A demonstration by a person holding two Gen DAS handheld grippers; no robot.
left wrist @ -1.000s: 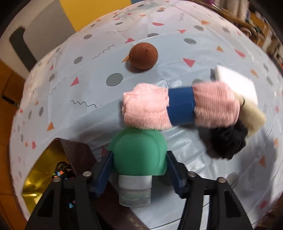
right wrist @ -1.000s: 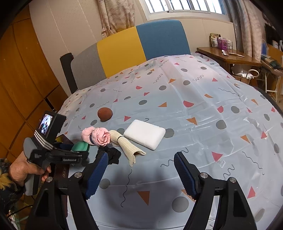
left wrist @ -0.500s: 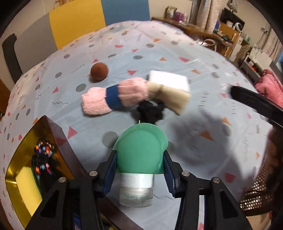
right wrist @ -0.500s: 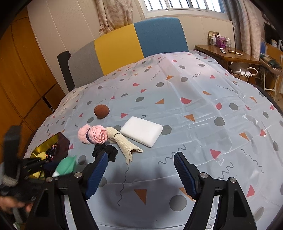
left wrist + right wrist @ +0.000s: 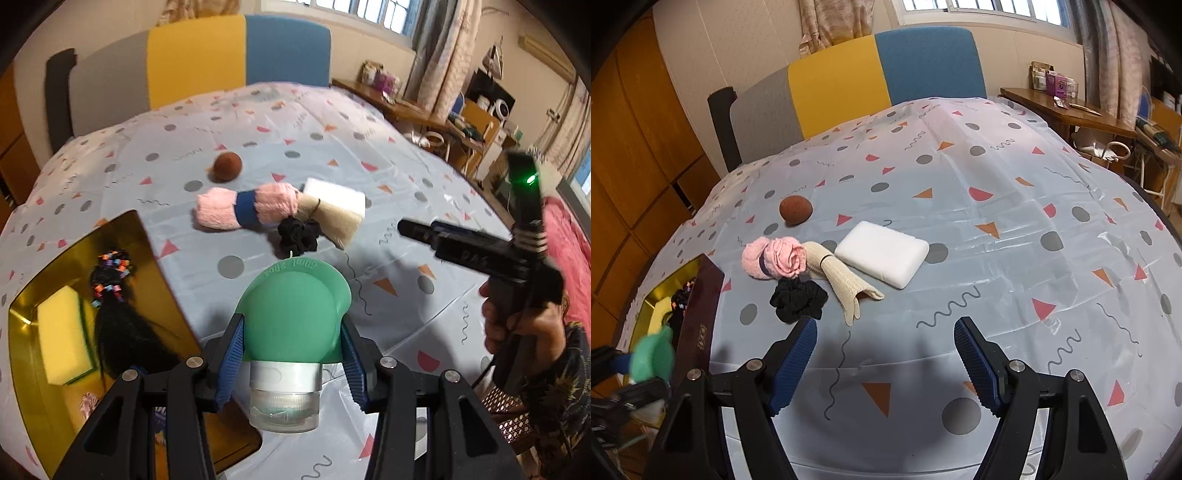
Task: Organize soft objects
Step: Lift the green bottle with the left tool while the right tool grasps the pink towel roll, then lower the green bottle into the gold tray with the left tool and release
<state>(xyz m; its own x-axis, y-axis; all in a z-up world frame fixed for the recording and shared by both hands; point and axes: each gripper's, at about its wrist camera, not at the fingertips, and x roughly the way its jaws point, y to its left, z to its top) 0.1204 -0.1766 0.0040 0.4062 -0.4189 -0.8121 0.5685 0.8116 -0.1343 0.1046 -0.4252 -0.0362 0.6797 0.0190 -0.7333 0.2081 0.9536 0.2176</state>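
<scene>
My left gripper [image 5: 291, 334] is shut on a green silicone squeeze bottle [image 5: 293, 314] with a clear cap, held above the table near the gold-lined box [image 5: 144, 258]. The box holds a yellow sponge [image 5: 62, 332] and a black hairpiece with coloured beads [image 5: 110, 288]. On the cloth lie a pink rolled towel with a blue band [image 5: 245, 206], a black scrunchie [image 5: 297, 236], a beige glove [image 5: 332, 218], a white foam block [image 5: 336, 194] and a brown ball [image 5: 228, 167]. My right gripper [image 5: 884, 341] stands open over bare cloth, in front of the scrunchie [image 5: 798, 298] and the glove [image 5: 846, 284].
The table wears a pale cloth with dots and triangles [image 5: 997, 221]. A sofa back in grey, yellow and blue [image 5: 868, 77] stands behind it. A wooden side table [image 5: 1067, 110] is at the right. A person's hand [image 5: 517, 317] holds the right gripper.
My left gripper has lifted and drawn back with the green bottle, so the box and more of the table came into view. The right gripper has stayed in place.
</scene>
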